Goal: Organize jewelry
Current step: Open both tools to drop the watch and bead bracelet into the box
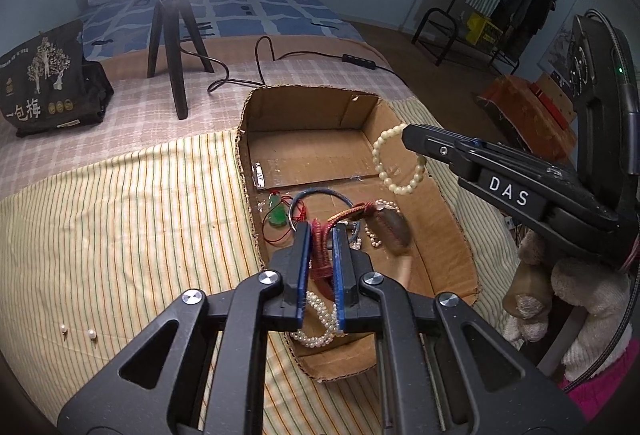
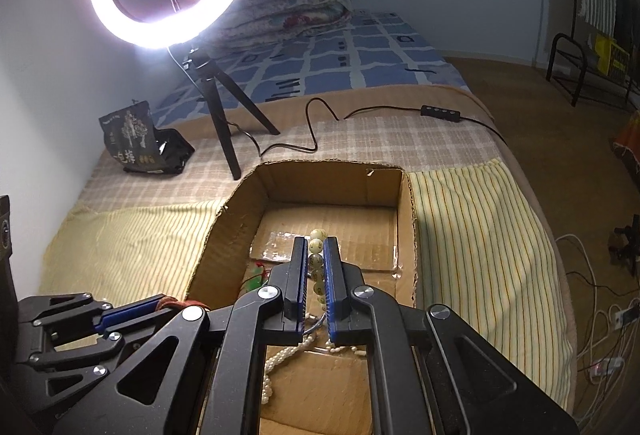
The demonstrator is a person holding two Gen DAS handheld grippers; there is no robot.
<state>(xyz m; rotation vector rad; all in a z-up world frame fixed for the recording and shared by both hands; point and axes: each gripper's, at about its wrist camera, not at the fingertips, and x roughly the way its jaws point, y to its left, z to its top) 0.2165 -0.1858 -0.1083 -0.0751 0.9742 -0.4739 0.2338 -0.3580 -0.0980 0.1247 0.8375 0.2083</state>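
Note:
An open cardboard box (image 1: 248,139) lies on the bed with jewelry in it. My left gripper (image 1: 322,233) is shut on a red woven cord (image 1: 320,255) over the box's near half. The cord runs to a blurred brown oval piece (image 1: 394,231). My right gripper (image 1: 406,133) reaches in from the right, shut on a cream bead bracelet (image 1: 394,165) that dangles above the box floor. In the right wrist view the cream beads (image 2: 316,247) sit between the right gripper's (image 2: 316,241) pads, and the left gripper (image 2: 158,303) shows at lower left with the red cord (image 2: 176,303).
On the box floor lie a green pendant (image 1: 276,213) on red string, a blue bangle (image 1: 320,193) and a pearl strand (image 1: 320,319). Two loose pearls (image 1: 93,334) rest on the striped cloth. A ring light tripod (image 1: 172,47), its cable and a black bag (image 1: 44,75) stand behind the box.

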